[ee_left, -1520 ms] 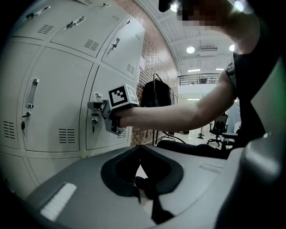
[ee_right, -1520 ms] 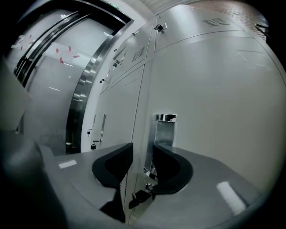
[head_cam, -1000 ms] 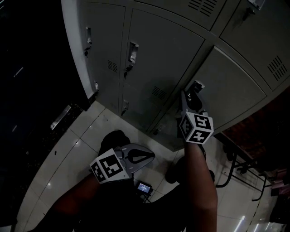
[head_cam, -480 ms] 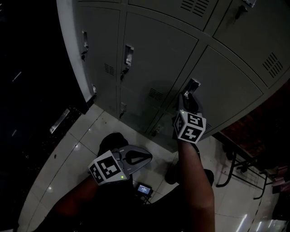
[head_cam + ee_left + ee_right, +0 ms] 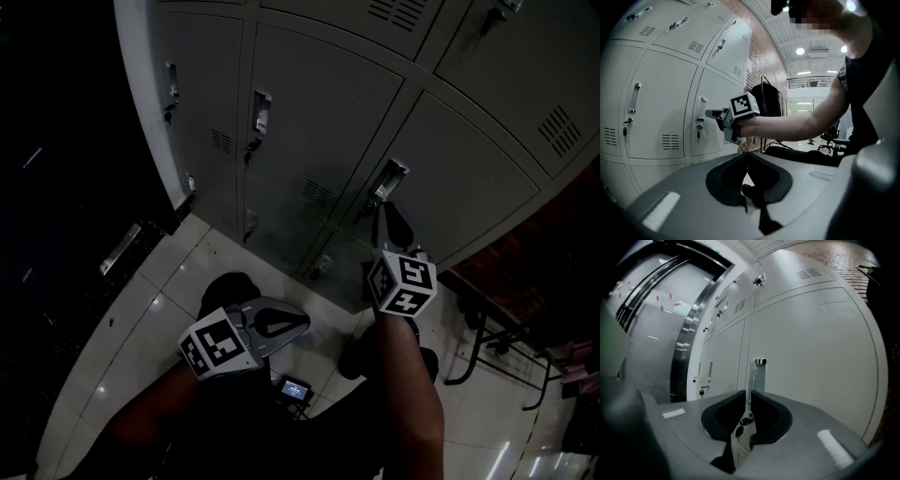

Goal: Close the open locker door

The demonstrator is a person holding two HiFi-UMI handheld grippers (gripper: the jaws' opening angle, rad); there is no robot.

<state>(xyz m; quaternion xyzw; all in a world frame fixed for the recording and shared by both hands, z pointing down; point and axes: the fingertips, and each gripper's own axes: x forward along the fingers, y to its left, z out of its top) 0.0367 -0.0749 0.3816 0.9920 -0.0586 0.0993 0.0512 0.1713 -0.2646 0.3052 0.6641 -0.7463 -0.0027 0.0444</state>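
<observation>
The grey locker door [image 5: 469,178] lies about flush with its neighbours, with its metal handle [image 5: 391,176] at the left edge. My right gripper [image 5: 382,208] points at that handle from just below and stays short of it. Its jaws are closing to a thin slit with nothing between them. In the right gripper view, the handle [image 5: 758,376] stands beyond the right gripper [image 5: 748,392], and a key [image 5: 745,420] hangs under it. The left gripper [image 5: 295,323] hangs low by my leg, shut and empty. The left gripper view shows the right gripper [image 5: 710,113] beside the handle [image 5: 700,108].
More closed lockers [image 5: 309,112] fill the wall, each with a handle and key. A dark opening with a metal frame [image 5: 689,333] lies to the left of them. A small device [image 5: 298,387] sits on the tiled floor by my shoes. Chair legs [image 5: 478,347] stand at the right.
My right gripper has drawn back a little from the door handle. The left gripper has barely moved.
</observation>
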